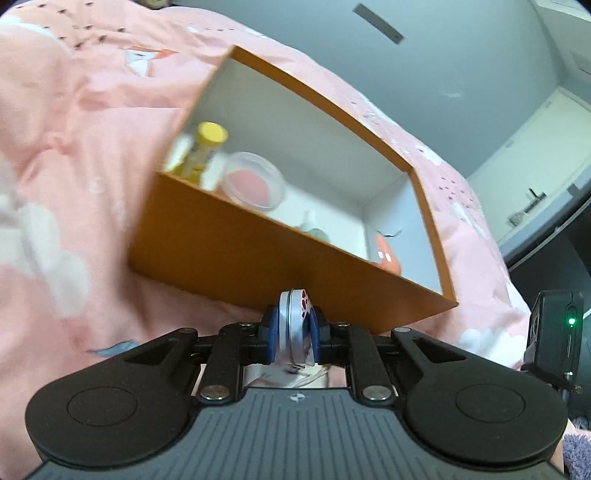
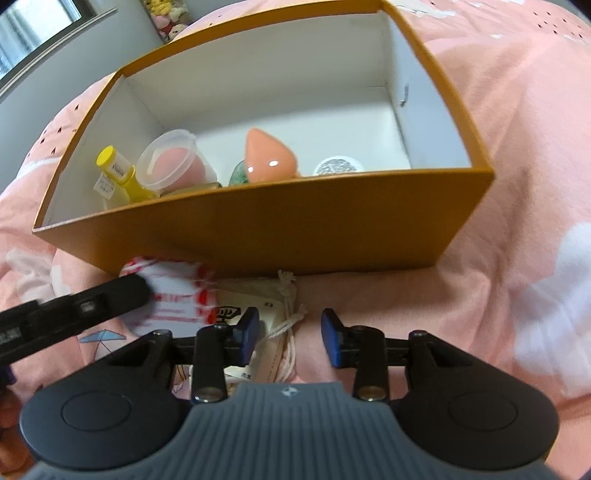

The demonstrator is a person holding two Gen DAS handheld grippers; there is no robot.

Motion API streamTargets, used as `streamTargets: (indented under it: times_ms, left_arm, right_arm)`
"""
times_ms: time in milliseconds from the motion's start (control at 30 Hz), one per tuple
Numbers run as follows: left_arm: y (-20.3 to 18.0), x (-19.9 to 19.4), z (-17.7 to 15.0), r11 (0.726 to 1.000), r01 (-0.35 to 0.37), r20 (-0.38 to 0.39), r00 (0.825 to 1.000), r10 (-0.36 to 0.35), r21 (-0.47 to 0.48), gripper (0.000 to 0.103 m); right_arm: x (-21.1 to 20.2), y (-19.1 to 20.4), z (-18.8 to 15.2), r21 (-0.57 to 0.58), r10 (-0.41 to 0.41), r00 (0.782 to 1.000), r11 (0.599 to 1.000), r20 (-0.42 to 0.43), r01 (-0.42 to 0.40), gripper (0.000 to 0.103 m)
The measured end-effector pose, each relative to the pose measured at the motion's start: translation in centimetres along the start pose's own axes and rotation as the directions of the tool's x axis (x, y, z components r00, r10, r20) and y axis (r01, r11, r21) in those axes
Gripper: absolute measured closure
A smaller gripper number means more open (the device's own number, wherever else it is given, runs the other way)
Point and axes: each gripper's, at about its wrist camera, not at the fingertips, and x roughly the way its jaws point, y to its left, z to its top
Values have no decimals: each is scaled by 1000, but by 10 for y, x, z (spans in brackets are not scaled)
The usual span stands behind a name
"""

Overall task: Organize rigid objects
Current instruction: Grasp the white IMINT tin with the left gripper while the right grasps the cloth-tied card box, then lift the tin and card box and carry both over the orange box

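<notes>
Left tongs (image 1: 293, 330): jaws drawn close, blue pads clamped on a small round tin (image 1: 295, 325) held on edge, silver rim with red marks on its face; the tin sits in front of the near wall of the orange box (image 1: 258, 254), outside it. Right tongs (image 2: 290, 339): jaws partly apart, nothing between the pads; below them lie a cream drawstring pouch (image 2: 284, 317) with a printed card and a red-and-white striped cloth item (image 2: 173, 291), both on the pink bedcover (image 2: 498, 258) just beside the box's near wall. A black part of the other device (image 2: 74, 306) crosses the left of the right wrist view, over the striped item. The box stands open on the bedcover, white inside. Contents, from the left: a yellow-capped bottle (image 2: 112, 166), a clear lidded tub (image 2: 173, 158) with something pink inside, a green object (image 2: 238, 175) largely hidden, a glossy peach cone-shaped item (image 2: 269, 157), and a round patterned silver disc (image 2: 338, 166). Beyond: grey wall, plush toys (image 2: 168, 16) on a ledge.
</notes>
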Motion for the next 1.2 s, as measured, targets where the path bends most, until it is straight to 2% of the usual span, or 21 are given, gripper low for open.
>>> streamTargets:
  times_ms: [133,200,233,400,533,667,733,767,933,1000,1200]
  left_arm:
    - [10,-12,-4,997,-80,-32,996,80,-16,84]
    - [16,-9,-6,994,-104,-56,993,102,-34,83]
    - [19,-8,-7,993,-107,-63,993,104,-45,83]
    - [22,0,-8,992,-118,-80,990,114,-48,83]
    - [34,13,-11,987,-119,-132,986,104,-111,84]
    - [34,15,-12,987,-114,-108,989,102,-115,84]
    - [33,16,-13,987,-116,-106,989,104,-115,84]
    - [33,16,-13,986,-116,-105,989,104,-116,84]
    - [34,15,-12,984,-133,-106,987,121,-118,84]
    - [35,13,-12,984,-132,-104,987,120,-117,84]
    - [36,9,-12,985,-119,-95,990,107,-126,84]
  right_arm:
    - [1,-6,-1,53,45,998,998,-37,-43,61]
    - [5,-7,-2,73,70,996,995,-61,-65,55]
    - [7,-8,-3,84,83,994,993,-71,-76,52]
    - [22,-14,-4,151,147,982,980,-120,-128,49]
    - [37,-22,-7,242,233,960,951,-154,-192,42]
    - [48,-22,-7,271,268,950,937,-159,-219,34]
    - [51,-22,-7,278,283,945,932,-161,-232,34]
    - [53,-21,-7,279,285,945,931,-160,-234,35]
    - [43,-13,-6,240,267,954,943,-136,-230,60]
    - [33,-11,-5,222,265,958,946,-111,-236,67]
    - [1,9,-3,91,238,969,969,-70,-232,74]
